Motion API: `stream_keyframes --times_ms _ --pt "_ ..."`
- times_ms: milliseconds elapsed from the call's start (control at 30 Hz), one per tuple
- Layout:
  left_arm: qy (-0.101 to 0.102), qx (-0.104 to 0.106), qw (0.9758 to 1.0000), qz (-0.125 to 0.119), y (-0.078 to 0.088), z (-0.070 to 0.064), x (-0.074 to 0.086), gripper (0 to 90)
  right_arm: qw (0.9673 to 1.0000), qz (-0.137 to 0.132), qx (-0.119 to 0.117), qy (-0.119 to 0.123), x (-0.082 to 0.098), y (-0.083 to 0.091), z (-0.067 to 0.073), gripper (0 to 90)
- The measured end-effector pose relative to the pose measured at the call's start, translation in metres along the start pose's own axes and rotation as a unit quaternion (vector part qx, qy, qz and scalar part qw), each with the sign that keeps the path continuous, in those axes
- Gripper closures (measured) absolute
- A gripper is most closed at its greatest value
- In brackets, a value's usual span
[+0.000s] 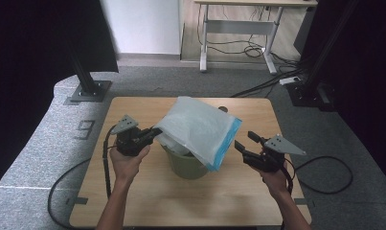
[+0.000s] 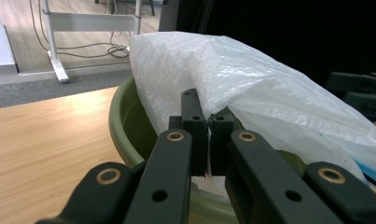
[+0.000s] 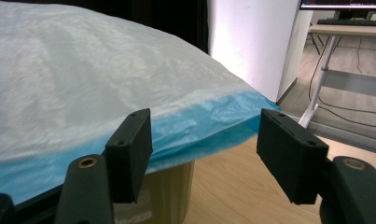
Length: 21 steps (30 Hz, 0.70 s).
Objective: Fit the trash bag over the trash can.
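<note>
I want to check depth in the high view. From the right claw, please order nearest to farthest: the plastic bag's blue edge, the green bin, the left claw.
1. Plastic bag's blue edge, just left of the right claw.
2. Green bin, at table centre under the bag.
3. Left claw, across the bin, shut on the bag's far side.

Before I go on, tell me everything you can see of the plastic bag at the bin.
The plastic bag is thin, crinkled, translucent white film with a blue band along one edge, at the right in the high view. It drapes tilted over the olive-green bin on the wooden table, part of it hanging inside. The left tool is shut on its white edge. The right tool stands open just short of the blue edge, not touching it.
</note>
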<state>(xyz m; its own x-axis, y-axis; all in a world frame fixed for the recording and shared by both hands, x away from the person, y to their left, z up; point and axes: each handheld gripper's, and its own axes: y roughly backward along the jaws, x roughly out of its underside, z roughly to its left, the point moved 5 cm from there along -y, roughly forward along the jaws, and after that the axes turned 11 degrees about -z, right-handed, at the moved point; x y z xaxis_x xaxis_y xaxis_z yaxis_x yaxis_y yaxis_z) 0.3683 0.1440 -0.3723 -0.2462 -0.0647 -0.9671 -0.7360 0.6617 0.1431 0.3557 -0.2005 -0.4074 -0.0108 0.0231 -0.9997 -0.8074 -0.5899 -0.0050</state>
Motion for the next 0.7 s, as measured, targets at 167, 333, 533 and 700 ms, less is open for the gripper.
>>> stream_keyframes --times_ms 167,333,533,700 --pt "0.003 0.006 1.0000 0.000 0.002 0.000 0.002 88.1 0.9996 0.013 -0.011 -0.024 0.005 -0.015 0.002 31.9" --pt "0.004 0.012 0.9999 0.001 0.005 0.000 0.004 87.3 0.9987 0.022 -0.038 -0.026 0.014 -0.019 0.017 28.3" --pt "0.004 0.011 0.9999 -0.005 0.009 0.000 0.003 86.5 0.9969 0.029 -0.059 -0.043 0.022 -0.022 0.023 26.2" --pt "0.001 0.014 0.9999 -0.006 0.011 0.003 0.003 87.0 0.9971 0.034 -0.054 -0.042 0.028 -0.021 0.021 26.0"
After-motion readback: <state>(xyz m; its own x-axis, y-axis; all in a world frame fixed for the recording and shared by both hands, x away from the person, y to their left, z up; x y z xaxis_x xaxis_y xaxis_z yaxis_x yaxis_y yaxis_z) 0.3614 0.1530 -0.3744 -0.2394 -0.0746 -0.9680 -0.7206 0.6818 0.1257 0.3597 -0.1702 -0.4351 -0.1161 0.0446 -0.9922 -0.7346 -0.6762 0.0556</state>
